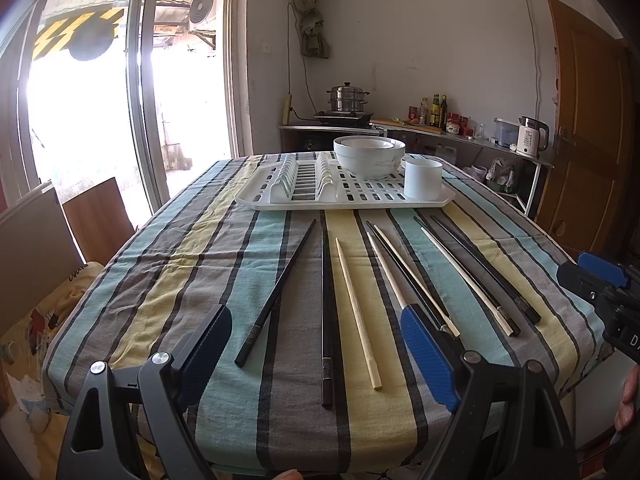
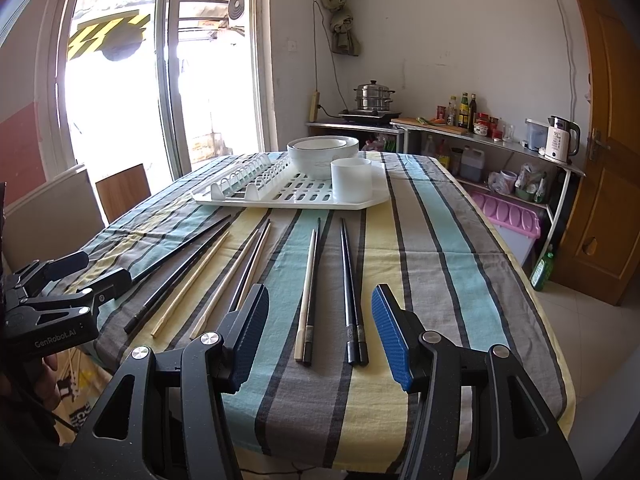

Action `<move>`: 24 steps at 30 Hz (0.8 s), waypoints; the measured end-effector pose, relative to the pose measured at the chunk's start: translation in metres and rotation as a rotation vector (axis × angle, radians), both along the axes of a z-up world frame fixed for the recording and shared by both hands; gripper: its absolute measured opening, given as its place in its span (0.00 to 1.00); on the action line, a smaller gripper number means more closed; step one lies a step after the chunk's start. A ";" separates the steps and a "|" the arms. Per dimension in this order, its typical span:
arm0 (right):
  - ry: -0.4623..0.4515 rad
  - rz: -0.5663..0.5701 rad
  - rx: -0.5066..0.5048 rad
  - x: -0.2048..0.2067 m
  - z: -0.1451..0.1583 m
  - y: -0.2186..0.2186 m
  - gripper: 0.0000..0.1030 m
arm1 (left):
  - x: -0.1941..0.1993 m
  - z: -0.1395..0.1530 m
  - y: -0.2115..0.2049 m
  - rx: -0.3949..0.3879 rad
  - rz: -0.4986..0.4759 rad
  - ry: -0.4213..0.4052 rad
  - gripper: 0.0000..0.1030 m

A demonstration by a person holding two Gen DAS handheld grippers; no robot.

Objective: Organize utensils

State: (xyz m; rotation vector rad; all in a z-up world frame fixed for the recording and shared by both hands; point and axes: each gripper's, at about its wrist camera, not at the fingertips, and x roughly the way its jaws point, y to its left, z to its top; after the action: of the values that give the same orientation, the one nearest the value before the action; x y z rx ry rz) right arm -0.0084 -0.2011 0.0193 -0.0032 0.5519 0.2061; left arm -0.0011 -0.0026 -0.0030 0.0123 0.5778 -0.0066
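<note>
You've got both tools up off the striped tabletop [image 1: 224, 240] w/ nothing in them: the left hand-held gripper [image 1: 316, 352] has its pads spread wide, and so does the right hand-held gripper [image 2: 320, 336], each framing the near ends of chopsticks, prob. so you can pick a target before closing. The chopsticks lie loose on the cloth in a rough fan, handles toward you, tips toward the white drying rack [image 1: 348, 200] at the far side. From the left: a black chopstick [image 1: 276, 292] angled off on its own, a second black one [image 1: 326, 312] just beside it, then a pale wooden chopstick [image 1: 358, 312], then mixed light/dark sticks further right. In the right wrist view two are matched already: a black pair [image 2: 352, 292] lies side by side, touching, while next to it a wooden-and-black mismatched pair [image 2: 308, 292] sits together. That layout reads like sorting by colour is the job, or loading into the white cup [image 2: 351, 180] on the rack, which stands just in front of the stacked white bowls [image 2: 322, 156]; can't tell which. Cup looks empty from here, but its inside is hidden. Judging by all sticks lying on the cloth, the task's barely begun. Thin sticks flat on cloth will likely need a low, square pinch near the handle end.
</note>
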 end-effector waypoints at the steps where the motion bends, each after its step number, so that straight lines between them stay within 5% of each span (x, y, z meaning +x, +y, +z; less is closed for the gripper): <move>1: 0.001 -0.001 0.001 0.000 0.000 0.000 0.53 | 0.000 0.000 0.000 0.000 -0.001 0.000 0.84; 24: 0.025 0.014 -0.002 0.021 -0.003 0.005 0.53 | 0.027 -0.002 0.009 -0.005 -0.011 0.023 0.84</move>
State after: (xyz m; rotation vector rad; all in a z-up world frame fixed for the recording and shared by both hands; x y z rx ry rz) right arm 0.0128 -0.1959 0.0161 -0.0064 0.5767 0.2195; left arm 0.0261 0.0067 -0.0047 0.0111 0.6011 -0.0192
